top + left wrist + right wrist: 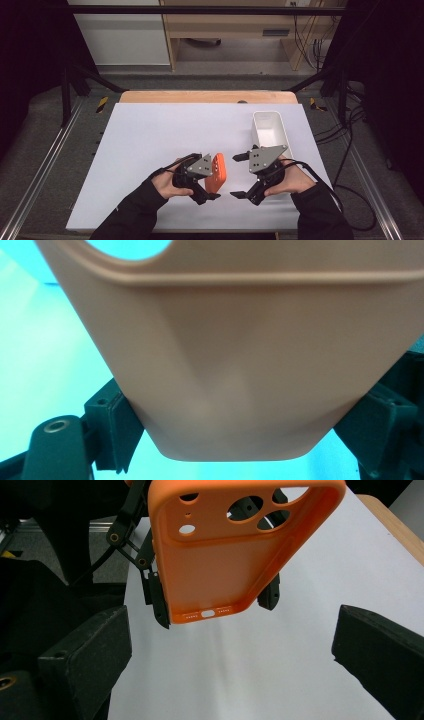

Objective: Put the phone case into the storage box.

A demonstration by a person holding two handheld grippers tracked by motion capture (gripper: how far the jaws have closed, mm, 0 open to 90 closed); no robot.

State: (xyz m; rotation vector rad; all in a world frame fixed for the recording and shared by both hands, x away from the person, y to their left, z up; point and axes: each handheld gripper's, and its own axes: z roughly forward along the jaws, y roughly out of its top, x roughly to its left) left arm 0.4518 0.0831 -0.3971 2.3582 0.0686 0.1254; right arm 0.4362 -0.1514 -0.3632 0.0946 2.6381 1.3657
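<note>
High view: your left gripper [212, 187] grips the orange phone case [216, 173] by its two long sides, clear of the white bench [150, 145]. The case's long axis runs away from you, and it lies just left of your right gripper [239, 175]. That gripper's jaws stand released, nothing between them, pointing at the case. A white bin [270, 131] sits beyond your right hand [292, 179].

Left gripper view: the case [250, 355] sits between the jaws, both pads pressed to its edges. Its far end is cut off at the top.

Right gripper view: the case [225, 555] hangs ahead, open back facing you, port end nearest, camera holes farthest. Your left gripper [215, 600] clamps its long sides. The right jaws are spread wide, well short of it. Your right hand is the free one, so I judge the next reach falls to it. Whether a phone lies in the bin cannot be made out.
</note>
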